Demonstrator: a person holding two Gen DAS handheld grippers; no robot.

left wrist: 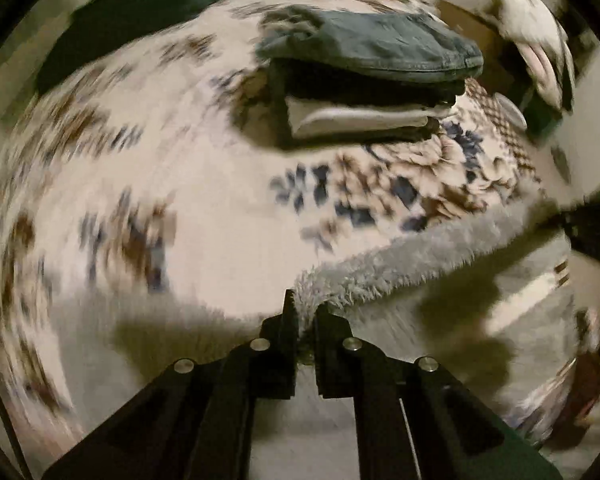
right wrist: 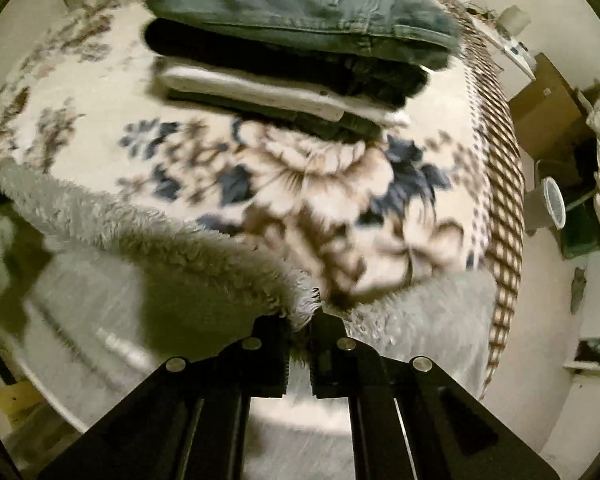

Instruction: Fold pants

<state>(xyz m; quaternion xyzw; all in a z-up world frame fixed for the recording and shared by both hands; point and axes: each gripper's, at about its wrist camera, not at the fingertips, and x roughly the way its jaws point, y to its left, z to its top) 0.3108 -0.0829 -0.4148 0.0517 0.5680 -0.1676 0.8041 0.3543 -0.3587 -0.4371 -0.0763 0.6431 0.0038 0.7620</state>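
Observation:
Fluffy grey fleece pants (left wrist: 400, 256) hang stretched between my two grippers above a floral blanket. My left gripper (left wrist: 305, 312) is shut on one corner of the fleece edge. My right gripper (right wrist: 306, 312) is shut on the other corner, and the fuzzy edge (right wrist: 140, 224) runs away to the left in the right wrist view. The smooth side of the pants (right wrist: 100, 320) hangs below. Both views are motion-blurred.
A stack of folded pants (left wrist: 372, 76) (right wrist: 300, 52), denim on top, sits on the floral blanket (left wrist: 160, 200) (right wrist: 320, 184) ahead. A cardboard box (right wrist: 548, 112), a cup (right wrist: 552, 204) and clutter stand on the floor beyond the bed's right edge.

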